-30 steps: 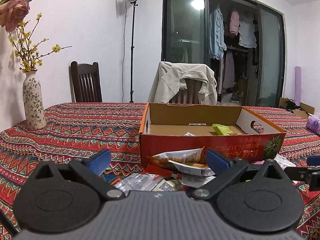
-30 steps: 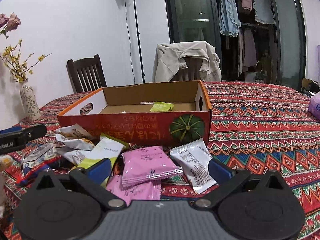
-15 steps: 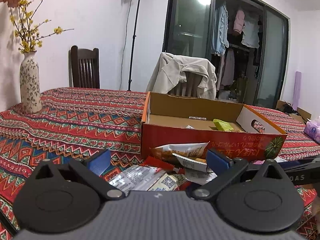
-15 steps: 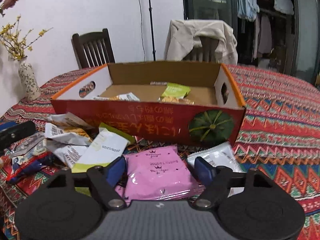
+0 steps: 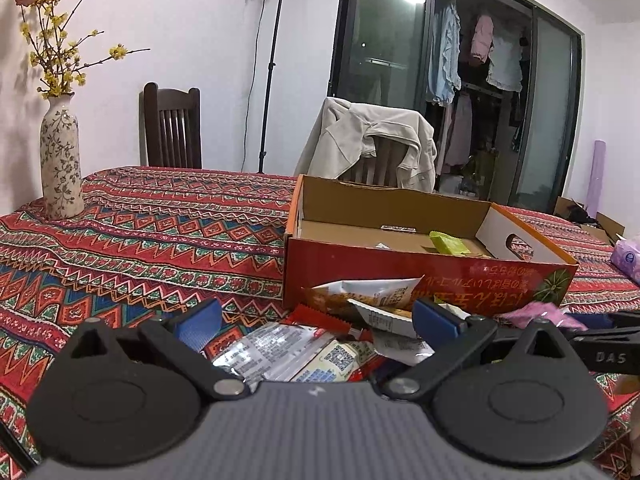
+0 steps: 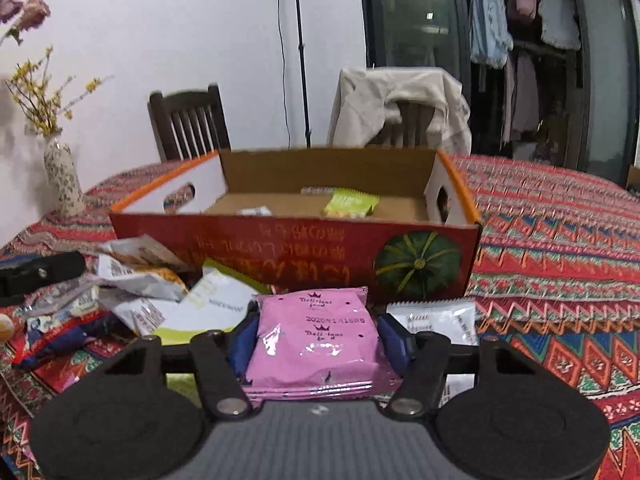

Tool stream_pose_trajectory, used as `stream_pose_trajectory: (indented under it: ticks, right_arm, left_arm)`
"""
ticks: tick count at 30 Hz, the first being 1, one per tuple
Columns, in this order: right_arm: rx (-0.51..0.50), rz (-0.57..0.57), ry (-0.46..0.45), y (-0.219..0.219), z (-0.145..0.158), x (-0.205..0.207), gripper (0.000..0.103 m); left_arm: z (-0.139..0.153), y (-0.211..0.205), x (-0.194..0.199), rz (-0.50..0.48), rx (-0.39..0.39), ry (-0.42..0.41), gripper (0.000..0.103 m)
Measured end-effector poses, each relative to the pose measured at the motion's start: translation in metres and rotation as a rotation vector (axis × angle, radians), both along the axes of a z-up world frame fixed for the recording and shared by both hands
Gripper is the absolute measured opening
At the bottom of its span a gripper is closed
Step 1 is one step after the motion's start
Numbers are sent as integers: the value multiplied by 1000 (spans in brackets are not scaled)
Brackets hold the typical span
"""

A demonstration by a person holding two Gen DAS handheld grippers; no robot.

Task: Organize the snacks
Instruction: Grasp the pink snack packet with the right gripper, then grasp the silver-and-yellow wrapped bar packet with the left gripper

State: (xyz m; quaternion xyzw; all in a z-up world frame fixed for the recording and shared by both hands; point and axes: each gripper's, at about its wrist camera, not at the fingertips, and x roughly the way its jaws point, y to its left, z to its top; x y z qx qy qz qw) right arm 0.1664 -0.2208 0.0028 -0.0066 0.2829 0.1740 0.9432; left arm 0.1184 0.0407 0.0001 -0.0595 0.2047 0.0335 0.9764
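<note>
On the surface (image 6: 560, 240), sorting is judged at an early stage. Cardboard box (image 6: 288, 240) holds only a green packet (image 6: 350, 203) and one or two small items; most snacks lie loose in front of it. Right claw (image 6: 318, 338) is closing, its blue pads at the sides of the pink packet (image 6: 316, 336). Left claw (image 5: 316, 322) stands apart, empty, above the mixed wrapper pile (image 5: 360, 312).

White walls (image 5: 192, 20), tall lamp stand (image 5: 272, 64) lit at top, dark wooden chair (image 5: 172, 124), second chair draped with beige jacket (image 5: 368, 140), glass sliding doors (image 5: 384, 60), hanging clothes (image 5: 496, 60), patterned red tablecloth (image 5: 152, 224), flowered vase (image 5: 60, 160).
</note>
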Motion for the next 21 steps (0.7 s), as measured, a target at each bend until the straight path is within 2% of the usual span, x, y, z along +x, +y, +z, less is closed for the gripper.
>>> stream_pose_trajectory:
  ticks: [7, 14, 16, 21]
  right_arm:
    - [0, -42, -113, -4, 8, -13, 62]
    - [44, -51, -134, -13, 12, -15, 62]
    - [51, -44, -138, -14, 12, -16, 62]
    - [63, -40, -143, -16, 13, -18, 62]
  left_arm:
    - [4, -2, -1, 11, 17, 10, 103]
    - [16, 5, -4, 43, 34, 23, 103]
    - [16, 9, -4, 46, 42, 42, 103]
    - [8, 18, 4, 11, 55, 156, 103]
